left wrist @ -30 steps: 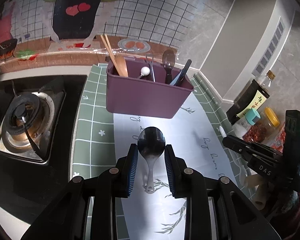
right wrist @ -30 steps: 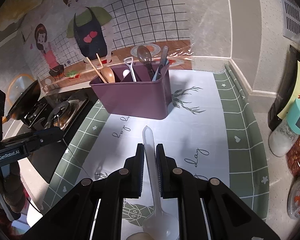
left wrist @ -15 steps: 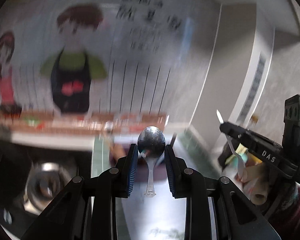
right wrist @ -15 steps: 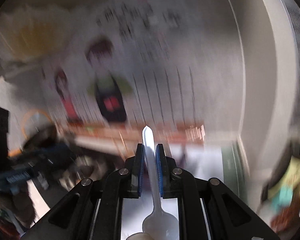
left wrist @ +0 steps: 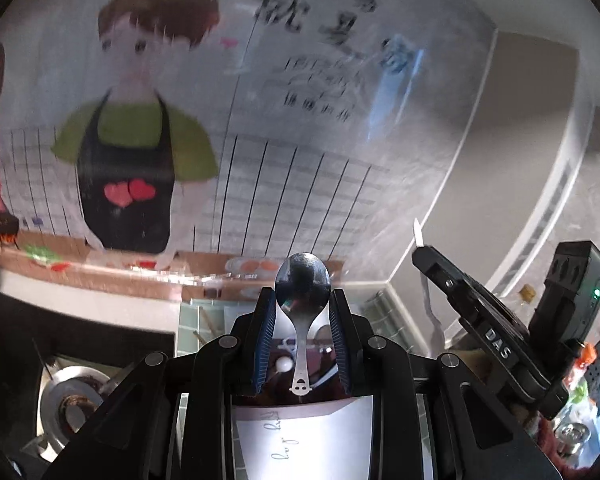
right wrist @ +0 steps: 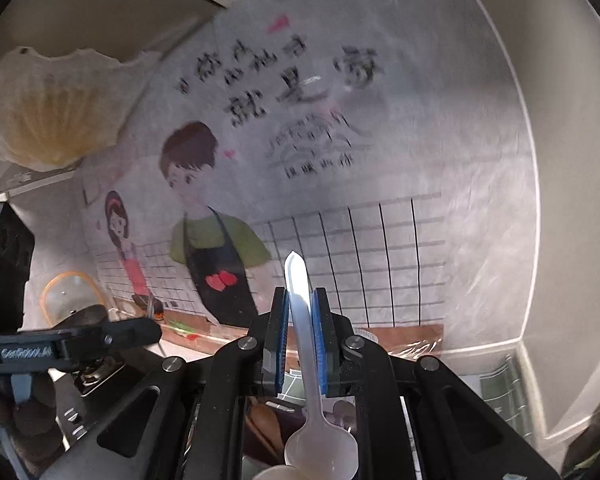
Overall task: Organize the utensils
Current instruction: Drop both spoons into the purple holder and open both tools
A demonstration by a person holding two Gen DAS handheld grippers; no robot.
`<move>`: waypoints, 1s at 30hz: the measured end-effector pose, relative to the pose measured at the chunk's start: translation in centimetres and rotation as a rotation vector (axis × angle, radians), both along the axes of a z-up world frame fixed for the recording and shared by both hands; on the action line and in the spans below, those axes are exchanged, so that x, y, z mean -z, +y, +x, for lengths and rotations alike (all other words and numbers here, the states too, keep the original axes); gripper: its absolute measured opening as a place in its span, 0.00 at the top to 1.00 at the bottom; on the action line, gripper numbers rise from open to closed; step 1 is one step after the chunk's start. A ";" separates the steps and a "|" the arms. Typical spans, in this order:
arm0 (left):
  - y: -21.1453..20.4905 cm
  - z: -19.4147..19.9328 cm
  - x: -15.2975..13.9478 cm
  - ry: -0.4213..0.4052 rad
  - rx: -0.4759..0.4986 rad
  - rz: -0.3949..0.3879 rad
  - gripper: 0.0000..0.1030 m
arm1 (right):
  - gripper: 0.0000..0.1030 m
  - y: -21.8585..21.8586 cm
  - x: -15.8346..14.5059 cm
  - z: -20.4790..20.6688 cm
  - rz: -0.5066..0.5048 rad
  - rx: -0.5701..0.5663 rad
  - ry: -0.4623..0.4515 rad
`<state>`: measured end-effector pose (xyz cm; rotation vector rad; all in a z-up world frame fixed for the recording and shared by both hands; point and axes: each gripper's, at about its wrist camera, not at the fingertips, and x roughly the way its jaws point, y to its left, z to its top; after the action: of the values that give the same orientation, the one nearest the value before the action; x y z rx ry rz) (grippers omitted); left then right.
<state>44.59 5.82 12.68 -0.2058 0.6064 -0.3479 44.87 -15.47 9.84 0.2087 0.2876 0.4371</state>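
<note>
Now metal spoon (left wrist: 302,292) clamped in left hand-held gripper (left wrist: 302,340), plastic spoon (right wrist: 304,344) pinched in right hand-held gripper (right wrist: 300,340); purple holder (left wrist: 324,394) below fingertips. Each to be lowered handle-down, released only once inside.

Two grippers (left wrist: 302,312) (right wrist: 299,322). One metal spoon (left wrist: 302,292), one plastic spoon (right wrist: 318,440), one bin (left wrist: 324,392), one burner (left wrist: 70,404).

Both grippers' jaws clamped, raised.
</note>
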 end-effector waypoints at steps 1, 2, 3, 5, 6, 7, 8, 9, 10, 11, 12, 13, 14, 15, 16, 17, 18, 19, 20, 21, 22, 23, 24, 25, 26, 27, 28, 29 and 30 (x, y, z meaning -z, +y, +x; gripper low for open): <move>0.1 0.5 0.6 0.010 0.001 0.002 0.73 | 0.88 0.0 0.7 0.5 0.006 0.000 0.010; 0.3 1.3 1.3 0.021 0.003 -0.002 0.73 | 0.88 0.2 1.5 1.4 0.013 0.003 0.026; 0.4 1.8 1.9 0.029 0.005 -0.008 0.73 | 0.88 0.4 2.2 2.0 0.015 0.006 0.039; 0.5 2.8 2.9 0.042 0.012 -0.021 0.73 | 0.88 0.7 3.5 3.1 0.014 0.016 0.065; 0.5 3.4 3.5 0.052 0.019 -0.027 0.73 | 0.88 1.0 4.5 3.7 0.005 0.026 0.083; 0.4 3.7 3.9 0.059 0.021 -0.028 0.73 | 0.88 1.3 5.1 4.1 -0.008 0.036 0.095; 0.3 4.3 4.7 0.072 0.025 -0.032 0.73 | 0.88 1.4 5.7 4.4 -0.018 0.046 0.100; 0.2 4.7 5.2 0.083 0.032 -0.036 0.73 | 0.88 1.7 6.3 4.7 -0.028 0.056 0.105; 0.0 5.0 5.6 0.092 0.036 -0.039 0.73 | 0.88 1.8 6.8 5.0 -0.032 0.062 0.111; -0.2 5.4 6.2 0.102 0.039 -0.041 0.73 | 0.88 1.8 7.2 5.2 -0.029 0.063 0.114; -0.3 5.7 6.7 0.106 0.041 -0.042 0.72 | 0.87 1.7 7.6 5.3 -0.026 0.062 0.123; -0.4 5.9 7.0 0.110 0.045 -0.043 0.69 | 0.87 1.6 8.1 5.4 -0.020 0.057 0.139; -0.6 6.1 7.7 0.121 0.049 -0.045 0.62 | 0.87 1.5 8.4 5.4 -0.016 0.051 0.150; -0.6 6.2 8.0 0.127 0.051 -0.047 0.57 | 0.86 1.3 8.7 5.2 -0.021 0.055 0.157; -0.7 6.1 8.5 0.131 0.057 -0.047 0.49 | 0.84 1.2 8.8 5.0 -0.028 0.058 0.160; -0.8 6.0 8.8 0.132 0.058 -0.040 0.47 | 0.83 1.0 8.8 4.5 -0.030 0.056 0.166; -0.9 5.7 9.1 0.136 0.053 -0.022 0.47 | 0.82 0.7 8.8 4.1 -0.027 0.051 0.171; -1.0 5.3 9.2 0.137 0.049 -0.011 0.46 | 0.81 0.4 8.7 3.4 -0.023 0.051 0.175; -1.2 4.5 9.4 0.135 0.040 0.003 0.44 | 0.80 -0.1 8.7 2.5 -0.022 0.054 0.179; -1.2 3.8 9.4 0.129 0.030 0.016 0.43 | 0.79 -0.4 8.5 1.6 -0.026 0.058 0.183; -1.2 3.0 9.3 0.121 0.017 0.031 0.40 | 0.79 -0.7 8.4 0.7 -0.032 0.062 0.184; -1.2 2.0 9.2 0.106 -0.002 0.048 0.39 | 0.79 -1.2 8.3 -0.6 -0.040 0.069 0.184; -1.1 0.9 9.1 0.093 -0.024 0.064 0.38 | 0.78 -1.6 8.2 -1.6 -0.044 0.077 0.186; -1.2 -0.5 8.9 0.078 -0.047 0.077 0.37 | 0.77 -1.9 8.1 -2.7 -0.051 0.086 0.191; -1.2 -2.2 8.7 0.061 -0.071 0.086 0.35 | 0.77 -2.2 8.0 -3.7 -0.063 0.094 0.197; -1.2 -4.0 8.6 0.044 -0.094 0.098 0.35 | 0.77 -2.5 7.9 -5.1 -0.076 0.104 0.205; -1.2 -5.6 8.5 0.030 -0.110 0.110 0.34 | 0.77 -2.8 7.9 -6.5 -0.081 0.104 0.213; -1.3 -7.3 8.5 0.019 -0.129 0.127 0.34 | 0.76 -2.9 7.8 -7.8 -0.086 0.096 0.220; -1.4 -8.4 8.5 0.011 -0.145 0.137 0.34 | 0.75 -2.9 7.8 -9.4 -0.098 0.082 0.225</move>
<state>36.17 4.44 4.21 -0.1192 0.6205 -0.1641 35.50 -18.36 2.06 0.1733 0.5178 0.3175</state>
